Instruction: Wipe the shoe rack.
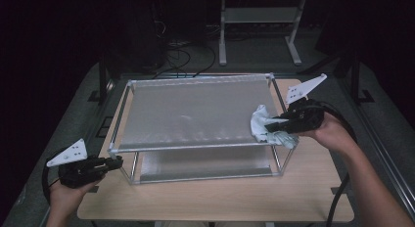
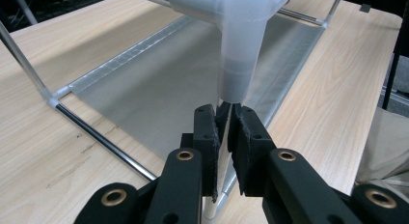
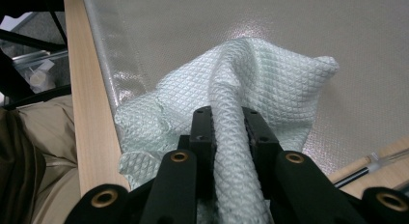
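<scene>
Where the right gripper pinches: waffle-textured white cloth, bunched.

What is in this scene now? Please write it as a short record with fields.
Surface: light wooden table
Main item: two-level rack of thin metal rods with grey mesh shelves
Cloth: white quilted cleaning cloth, lying on the right end of the top shelf
Left tool: shut on the rack's near left corner post, just below the translucent plastic corner joint
Right tool: shut on a fold of the cloth
Likely activity: wiping the top shelf while the rack is held steady
</scene>
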The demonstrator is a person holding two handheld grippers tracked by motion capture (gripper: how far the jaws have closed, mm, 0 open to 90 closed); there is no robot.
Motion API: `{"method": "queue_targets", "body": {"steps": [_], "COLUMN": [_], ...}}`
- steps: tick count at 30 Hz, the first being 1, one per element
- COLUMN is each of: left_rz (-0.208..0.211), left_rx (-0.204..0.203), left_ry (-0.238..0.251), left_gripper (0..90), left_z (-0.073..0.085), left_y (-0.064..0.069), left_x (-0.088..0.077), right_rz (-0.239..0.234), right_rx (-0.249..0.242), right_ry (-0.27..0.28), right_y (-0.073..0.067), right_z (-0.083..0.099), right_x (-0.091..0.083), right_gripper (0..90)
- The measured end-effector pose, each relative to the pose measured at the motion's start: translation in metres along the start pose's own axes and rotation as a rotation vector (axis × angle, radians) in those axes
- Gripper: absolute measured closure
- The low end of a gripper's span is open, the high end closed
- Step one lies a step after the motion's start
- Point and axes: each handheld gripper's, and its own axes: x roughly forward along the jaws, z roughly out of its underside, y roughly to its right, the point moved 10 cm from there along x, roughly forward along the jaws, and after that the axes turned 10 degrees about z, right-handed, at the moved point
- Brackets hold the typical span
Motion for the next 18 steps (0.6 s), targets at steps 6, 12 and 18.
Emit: {"method": "queue_targets", "body": {"steps": [6, 12, 18], "left_rz": [0.007, 0.009, 0.003], "left_rx": [-0.002, -0.002, 0.008], "left_ry": [0.001, -0.017, -0.019], "left_gripper": [79.8, 79.1, 81.1], "left_z": [0.000, 0.003, 0.002], "left_y": [0.000, 0.000, 0.000], "left_x": [0.001, 0.002, 0.003], "right_rz": [0.034, 0.037, 0.055], "right_rx": [0.002, 0.007, 0.023], "right_ry": [-0.019, -0.017, -0.015], "right_y": [0.005, 0.008, 0.012], "right_z": [0.004, 0.004, 0.003], "right_x": [-0.002, 0.000, 0.000], "right_gripper": [76.9, 76.8, 76.8]}}
